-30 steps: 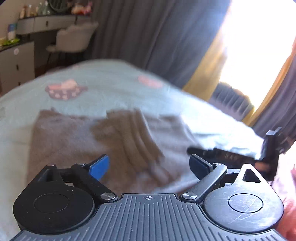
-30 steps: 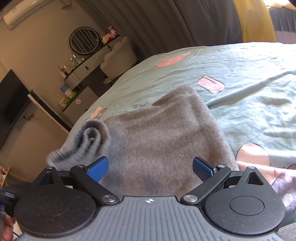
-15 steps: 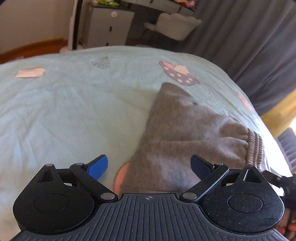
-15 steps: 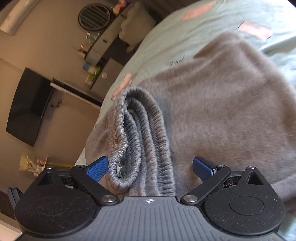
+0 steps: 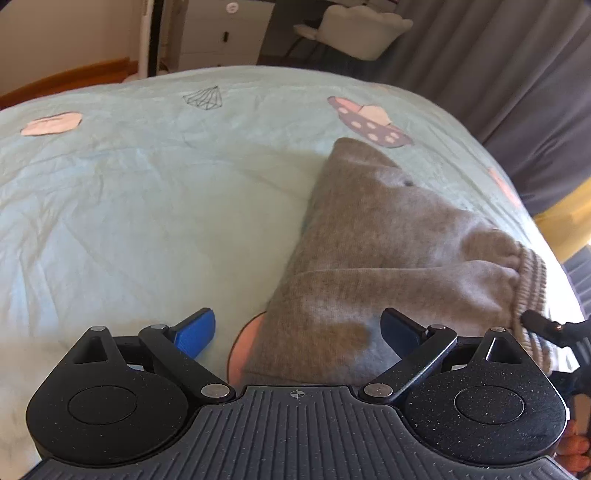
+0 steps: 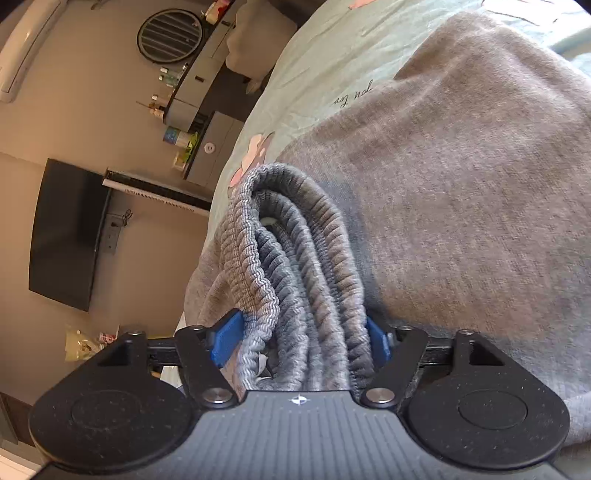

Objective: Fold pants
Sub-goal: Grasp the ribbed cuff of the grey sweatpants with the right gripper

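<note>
Grey sweatpants (image 5: pixel 388 251) lie folded on a pale green bedsheet (image 5: pixel 129 221), their ribbed waistband (image 5: pixel 532 273) at the right end. My left gripper (image 5: pixel 297 332) is open low over the near corner; the cloth's edge lies between its blue pads without being pinched. In the right wrist view the bunched waistband (image 6: pixel 295 258) fills the gap of my right gripper (image 6: pixel 302 339), whose jaws are closing, and both blue pads touch the folds. The rest of the pants (image 6: pixel 480 184) spreads to the right.
The bed's patterned sheet (image 6: pixel 325 66) runs to a dresser (image 5: pixel 221 33) and a white chair (image 5: pixel 354 26) beyond it. Grey curtains (image 5: pixel 498 74) hang at the right. A dark TV (image 6: pixel 66 232) is on the wall past the bed's edge.
The left gripper swung round and sank to the pants' near corner, staying open. The right gripper moved onto the waistband, and its jaws narrowed from wide apart to touching the bunched folds.
</note>
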`<move>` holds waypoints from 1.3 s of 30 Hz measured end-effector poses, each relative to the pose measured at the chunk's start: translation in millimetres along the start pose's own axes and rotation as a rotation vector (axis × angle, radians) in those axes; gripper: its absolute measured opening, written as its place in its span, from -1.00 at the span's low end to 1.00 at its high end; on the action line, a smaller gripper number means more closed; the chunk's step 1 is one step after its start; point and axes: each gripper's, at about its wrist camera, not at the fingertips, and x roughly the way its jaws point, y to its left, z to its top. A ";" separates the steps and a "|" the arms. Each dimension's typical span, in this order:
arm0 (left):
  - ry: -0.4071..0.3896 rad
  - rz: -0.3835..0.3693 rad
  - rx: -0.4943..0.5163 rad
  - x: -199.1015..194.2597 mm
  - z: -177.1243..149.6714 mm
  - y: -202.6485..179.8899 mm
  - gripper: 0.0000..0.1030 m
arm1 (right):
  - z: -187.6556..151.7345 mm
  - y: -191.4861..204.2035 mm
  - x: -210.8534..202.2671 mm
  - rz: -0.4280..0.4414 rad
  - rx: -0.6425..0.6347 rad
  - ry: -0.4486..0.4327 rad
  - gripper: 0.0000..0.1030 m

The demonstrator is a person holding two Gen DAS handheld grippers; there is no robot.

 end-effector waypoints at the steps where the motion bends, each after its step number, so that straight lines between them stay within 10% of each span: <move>1: 0.004 0.000 -0.008 1.0 0.5 0.9 0.93 | 0.9 3.7 2.5 -0.008 -0.010 0.005 0.42; 12: -0.054 -0.047 -0.037 -13.8 -0.3 6.2 0.93 | -13.1 69.6 -3.5 -0.163 -0.311 -0.064 -0.20; 20: -0.123 -0.222 0.058 -44.5 -11.6 -2.6 0.93 | -4.9 100.0 -38.9 -0.062 -0.320 -0.196 -0.30; 27: -0.005 -0.190 0.177 -31.3 -18.0 -23.5 0.93 | -0.9 98.0 -38.7 -0.117 -0.335 -0.182 -0.27; 32: 0.014 -0.182 0.140 -27.7 -16.3 -18.6 0.93 | -11.0 76.7 -46.0 -0.324 -0.321 -0.206 0.12; 39: 0.004 -0.201 0.011 -25.2 -11.1 -5.7 0.93 | -42.0 26.2 -66.3 -0.210 -0.063 -0.174 0.36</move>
